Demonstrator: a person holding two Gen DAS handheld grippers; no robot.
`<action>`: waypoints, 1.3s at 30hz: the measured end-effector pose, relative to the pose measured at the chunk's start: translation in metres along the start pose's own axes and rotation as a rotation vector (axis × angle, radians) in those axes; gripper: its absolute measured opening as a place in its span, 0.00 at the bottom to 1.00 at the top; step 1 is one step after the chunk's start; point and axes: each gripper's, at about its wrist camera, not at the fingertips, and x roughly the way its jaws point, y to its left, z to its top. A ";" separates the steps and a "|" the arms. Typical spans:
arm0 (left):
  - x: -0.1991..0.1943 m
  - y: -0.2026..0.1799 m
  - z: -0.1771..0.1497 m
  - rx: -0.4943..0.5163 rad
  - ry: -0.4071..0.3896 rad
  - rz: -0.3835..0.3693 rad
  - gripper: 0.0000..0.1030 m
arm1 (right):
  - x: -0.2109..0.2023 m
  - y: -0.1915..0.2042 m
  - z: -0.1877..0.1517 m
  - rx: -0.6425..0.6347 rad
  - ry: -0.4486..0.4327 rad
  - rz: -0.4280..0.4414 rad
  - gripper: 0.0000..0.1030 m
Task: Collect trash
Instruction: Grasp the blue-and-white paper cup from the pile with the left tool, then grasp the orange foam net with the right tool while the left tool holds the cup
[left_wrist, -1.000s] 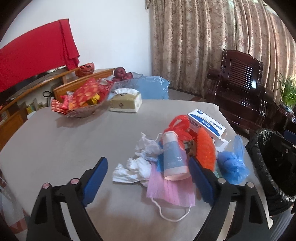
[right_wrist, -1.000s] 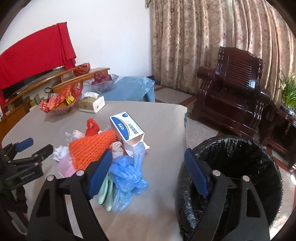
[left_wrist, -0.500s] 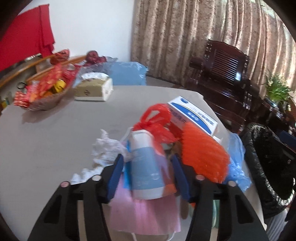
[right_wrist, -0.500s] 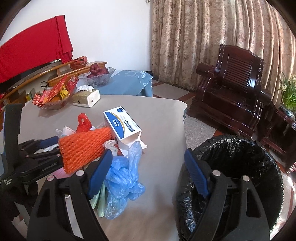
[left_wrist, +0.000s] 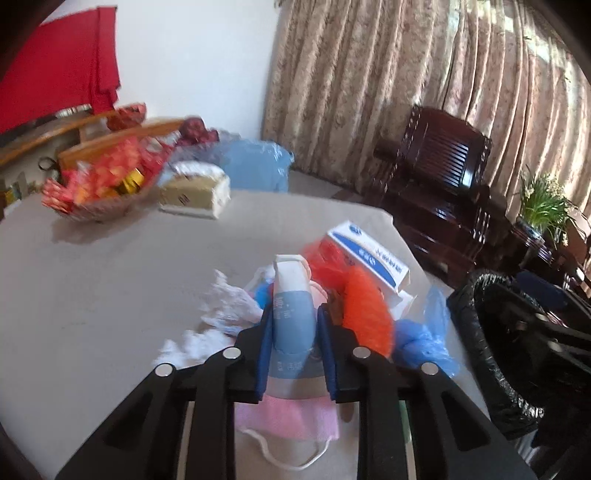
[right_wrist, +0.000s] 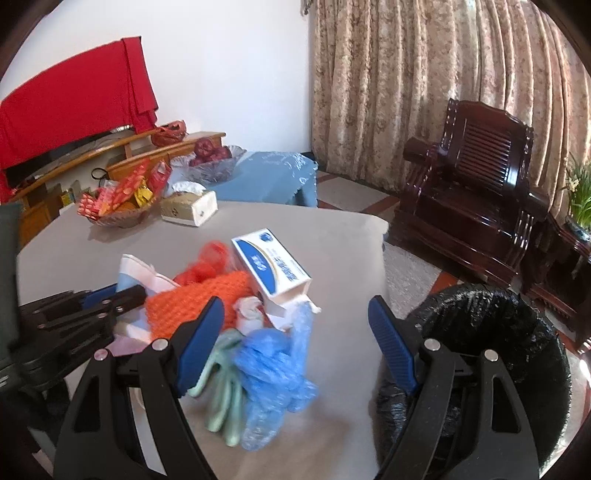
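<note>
A pile of trash lies on the grey table (left_wrist: 110, 277). My left gripper (left_wrist: 294, 314) is closing on a blue-and-white paper cup (left_wrist: 291, 284), and both pads press its sides flat. Around it lie crumpled tissues (left_wrist: 225, 302), a pink mask (left_wrist: 288, 417), an orange net (left_wrist: 365, 306), a red bag (left_wrist: 325, 258) and a blue-and-white box (left_wrist: 369, 258). In the right wrist view my right gripper (right_wrist: 295, 302) stands open over blue plastic gloves (right_wrist: 273, 365), holding nothing. The left gripper (right_wrist: 110, 295) shows at the left there. A black-lined bin (right_wrist: 480, 350) stands off the table's right edge.
A basket of red snack packets (right_wrist: 118, 206) and a tissue box (right_wrist: 188, 208) sit at the table's far side. Behind them is a low table with a blue cover (right_wrist: 273, 177) and a fruit bowl (right_wrist: 210, 158). A dark wooden armchair (right_wrist: 469, 199) stands by the curtains.
My left gripper moved forward around the paper cup and its jaws narrowed from wide apart until they squeezed it. The right gripper stayed open and nearly still.
</note>
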 end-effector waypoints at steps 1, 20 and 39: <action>-0.007 0.002 0.000 0.008 -0.015 0.015 0.23 | 0.000 0.006 0.001 0.002 -0.010 0.011 0.76; -0.040 0.059 -0.011 -0.016 -0.043 0.141 0.23 | 0.053 0.083 -0.009 -0.033 0.106 0.066 0.34; -0.055 -0.009 0.012 0.045 -0.105 0.021 0.23 | -0.051 0.014 0.022 0.030 -0.066 0.110 0.10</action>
